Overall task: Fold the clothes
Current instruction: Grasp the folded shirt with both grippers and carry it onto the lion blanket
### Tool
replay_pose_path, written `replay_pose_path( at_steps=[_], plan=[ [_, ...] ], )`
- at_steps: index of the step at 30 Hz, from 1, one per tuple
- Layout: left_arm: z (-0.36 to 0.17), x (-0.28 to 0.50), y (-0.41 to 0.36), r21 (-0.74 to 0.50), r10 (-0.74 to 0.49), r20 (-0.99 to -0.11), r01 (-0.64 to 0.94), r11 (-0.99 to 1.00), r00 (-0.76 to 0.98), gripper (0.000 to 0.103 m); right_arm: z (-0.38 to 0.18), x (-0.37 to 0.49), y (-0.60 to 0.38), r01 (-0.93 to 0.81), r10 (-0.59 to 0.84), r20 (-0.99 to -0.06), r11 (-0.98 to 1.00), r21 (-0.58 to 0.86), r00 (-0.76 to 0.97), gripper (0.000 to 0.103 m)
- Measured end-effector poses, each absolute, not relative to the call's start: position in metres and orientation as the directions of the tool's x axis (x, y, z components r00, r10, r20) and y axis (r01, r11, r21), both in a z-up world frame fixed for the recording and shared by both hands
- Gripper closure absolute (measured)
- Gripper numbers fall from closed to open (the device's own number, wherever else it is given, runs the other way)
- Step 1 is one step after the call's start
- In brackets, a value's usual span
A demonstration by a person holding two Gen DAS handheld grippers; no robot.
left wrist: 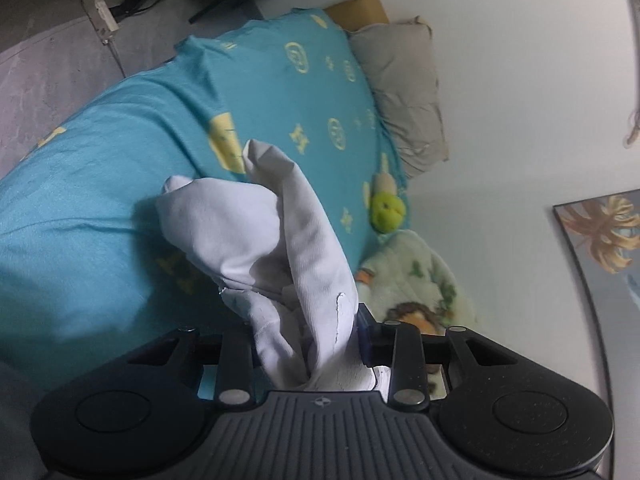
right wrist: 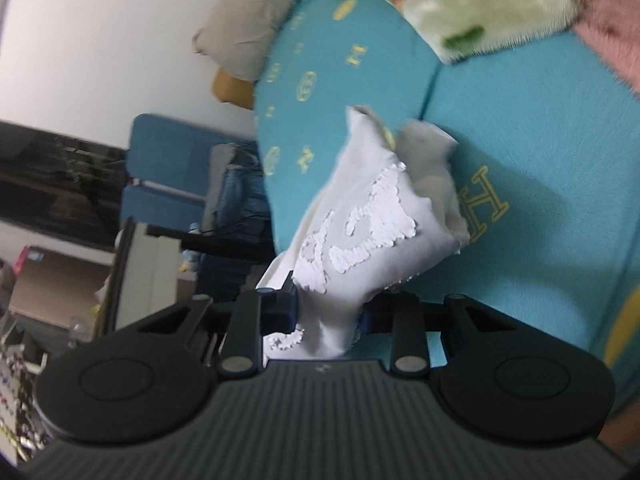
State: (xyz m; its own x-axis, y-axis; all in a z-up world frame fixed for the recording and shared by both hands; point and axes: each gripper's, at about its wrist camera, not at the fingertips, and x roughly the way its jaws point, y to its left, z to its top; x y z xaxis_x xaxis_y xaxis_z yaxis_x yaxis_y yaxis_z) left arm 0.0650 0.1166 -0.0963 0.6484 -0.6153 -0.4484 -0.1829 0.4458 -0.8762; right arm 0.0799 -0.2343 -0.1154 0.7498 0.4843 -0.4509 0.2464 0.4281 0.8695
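The left tool (left wrist: 306, 344) was clamped on a bunched fold of the white garment (left wrist: 256, 240), the cloth filling the gap between its dark fingers and rising ahead of it in two rounded humps. Beyond and below that tool lay the bed under a teal sheet (left wrist: 100, 168) printed with yellow emblems. Further ahead and to its right sat a grey pillow (left wrist: 404, 88), and nearer on the right a small green plush toy (left wrist: 386, 210) beside a pale green blanket (left wrist: 420, 276) with cartoon figures. The right tool (right wrist: 326, 316) was likewise closed on white cloth, gripping a part of the garment (right wrist: 360, 216) that bore raised white lettering; the fabric stood up ahead of it, lifted off the sheet (right wrist: 520, 128). Ahead of the right tool and to its left was the grey pillow (right wrist: 240, 36), and far ahead on the right the green blanket (right wrist: 460, 8) lay next to a pink fleece (right wrist: 612, 36).
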Motion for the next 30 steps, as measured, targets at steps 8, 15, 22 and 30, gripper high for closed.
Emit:
replay_pose_path(
  at_steps=[8,15,22,30],
  plan=[
    [-0.021,0.043,0.060,-0.888,-0.687,-0.390,-0.051,0.458,0.614,0.068,-0.048,0.023,-0.281,0.178,0.425,-0.360,0.410,0.895,0.830,0.072],
    [0.048,0.074,-0.064,-0.882,-0.770,-0.337,0.105,0.460,0.542,0.068,0.016,-0.002,-0.377,0.153,0.289,-0.296,0.431,0.889,0.910,0.073],
    [0.102,0.150,-0.242,-0.896,-0.861,-0.244,0.236,0.377,0.447,0.068,0.098,0.014,-0.514,0.164,0.062,-0.232,0.533,0.830,0.971,0.073],
    [0.065,0.194,-0.384,-0.861,-0.921,-0.243,0.369,0.349,0.305,0.067,0.104,0.026,-0.623,0.293,-0.173,-0.237,0.606,0.739,0.956,0.073]
  ],
)
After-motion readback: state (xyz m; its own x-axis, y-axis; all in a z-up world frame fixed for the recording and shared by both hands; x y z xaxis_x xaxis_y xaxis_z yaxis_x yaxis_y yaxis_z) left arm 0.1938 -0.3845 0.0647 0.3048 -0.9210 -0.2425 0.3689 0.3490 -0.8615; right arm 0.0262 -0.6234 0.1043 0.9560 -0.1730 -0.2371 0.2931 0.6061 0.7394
